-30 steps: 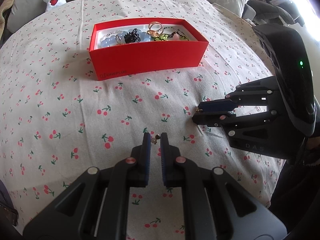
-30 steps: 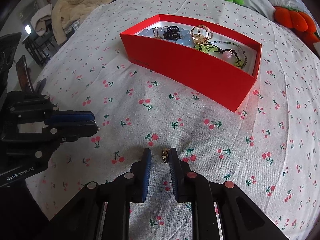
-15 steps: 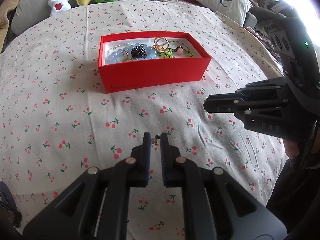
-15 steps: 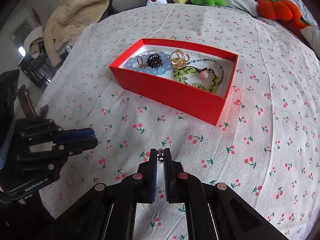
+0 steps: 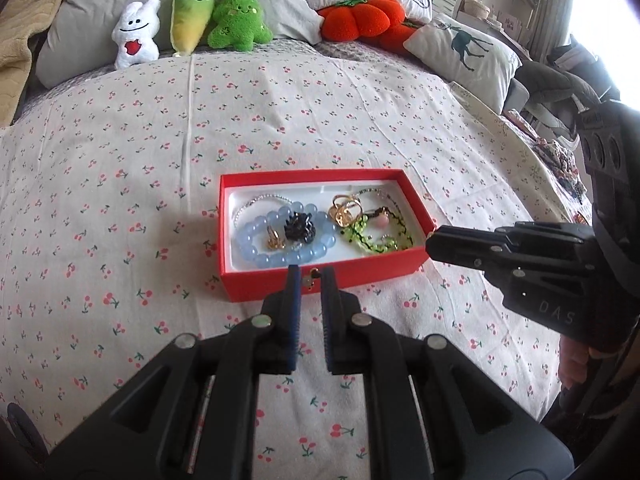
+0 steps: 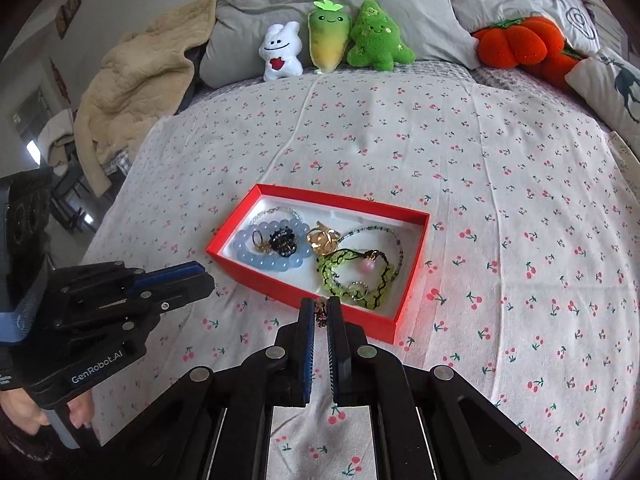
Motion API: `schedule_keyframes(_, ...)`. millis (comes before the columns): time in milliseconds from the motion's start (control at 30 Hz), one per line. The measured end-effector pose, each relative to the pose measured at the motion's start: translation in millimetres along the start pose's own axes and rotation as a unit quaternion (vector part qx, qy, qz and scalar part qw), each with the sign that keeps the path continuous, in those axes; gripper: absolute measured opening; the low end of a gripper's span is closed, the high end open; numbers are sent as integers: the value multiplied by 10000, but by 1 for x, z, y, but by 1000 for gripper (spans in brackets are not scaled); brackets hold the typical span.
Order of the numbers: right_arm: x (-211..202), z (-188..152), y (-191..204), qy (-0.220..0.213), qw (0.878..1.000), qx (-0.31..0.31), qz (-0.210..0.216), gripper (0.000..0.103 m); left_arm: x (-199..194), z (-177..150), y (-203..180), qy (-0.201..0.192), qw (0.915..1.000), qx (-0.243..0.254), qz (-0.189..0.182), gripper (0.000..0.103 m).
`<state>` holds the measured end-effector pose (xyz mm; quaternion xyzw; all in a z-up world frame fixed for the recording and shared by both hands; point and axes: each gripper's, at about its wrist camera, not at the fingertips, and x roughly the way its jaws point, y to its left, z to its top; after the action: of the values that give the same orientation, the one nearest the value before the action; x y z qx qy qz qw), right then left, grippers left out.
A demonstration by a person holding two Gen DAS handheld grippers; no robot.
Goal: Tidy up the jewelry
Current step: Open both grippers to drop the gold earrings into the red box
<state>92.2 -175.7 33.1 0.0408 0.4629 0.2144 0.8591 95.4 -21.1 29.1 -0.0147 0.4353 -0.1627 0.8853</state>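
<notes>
A red box with a white lining lies on the cherry-print bedspread. It holds a blue bead bracelet, a black hair claw, gold rings and a green bead string. My left gripper is shut on a small earring, held above the box's near wall. My right gripper is shut on a small dark earring, also raised at the box's near edge. Each gripper also shows in the other's view, the left and the right.
Plush toys, an orange pumpkin cushion and pillows line the far side of the bed. A beige blanket hangs at the left. The bed's right edge borders clutter.
Both grippers have risen and moved toward the box, each carrying its earring off the bedspread. The right gripper closed on its earring a second ago.
</notes>
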Motion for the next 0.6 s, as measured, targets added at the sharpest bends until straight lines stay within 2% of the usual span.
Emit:
schedule_keyframes(333,24,14,-11,7,9995,288,-102,7,32,12,13,89,9996,-262,116,11)
schedule_keyframes(400,27,15,-11,-4,9996,281,-85,7,35,12,15,137,9992,-315,182,15)
schedule_keyframes(467,29,16,-10,19,9995,299,-81,8,34,12,16,150,9991,-356,187,30)
schedule_keyframes(533,31,17,-10,70,9995,318,-49,11,32,12,17,112,9990,-355,237,37)
schedule_keyframes(600,32,17,-7,87,9996,272,-82,13,27,12,17,86,9990,-353,254,40)
